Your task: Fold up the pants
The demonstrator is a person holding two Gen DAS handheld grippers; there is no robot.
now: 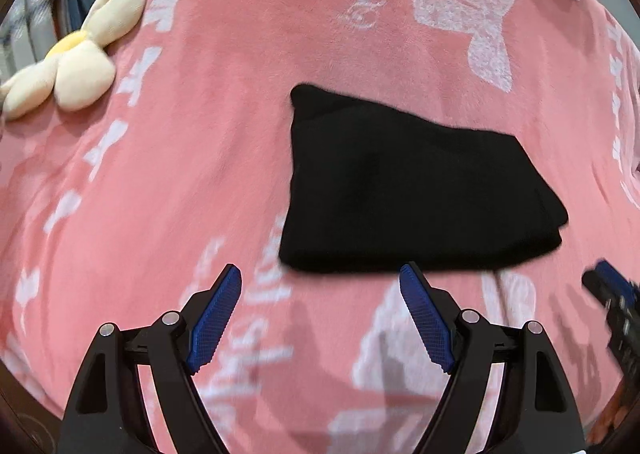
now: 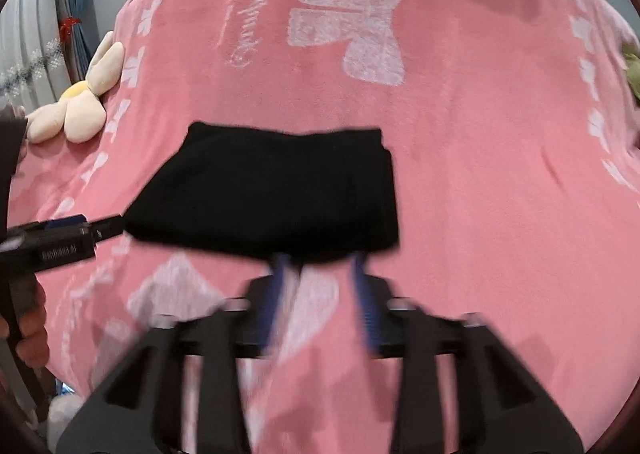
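1. Both sets of jaws are standing released and empty: the left gripper (image 1: 320, 286) is gaping wide, the right gripper (image 2: 320, 274) is parted less, blurred.
2. Just ahead of both, the black folded fabric pants (image 1: 408, 182) are lying as a compact stack on the pink plush blanket with white bow prints (image 1: 208, 126).
3. Judging the fold finished, back away level, snagging no edge.
4. Farther out left, a cream flower-shaped plush cushion (image 1: 76, 62) is sitting well clear.
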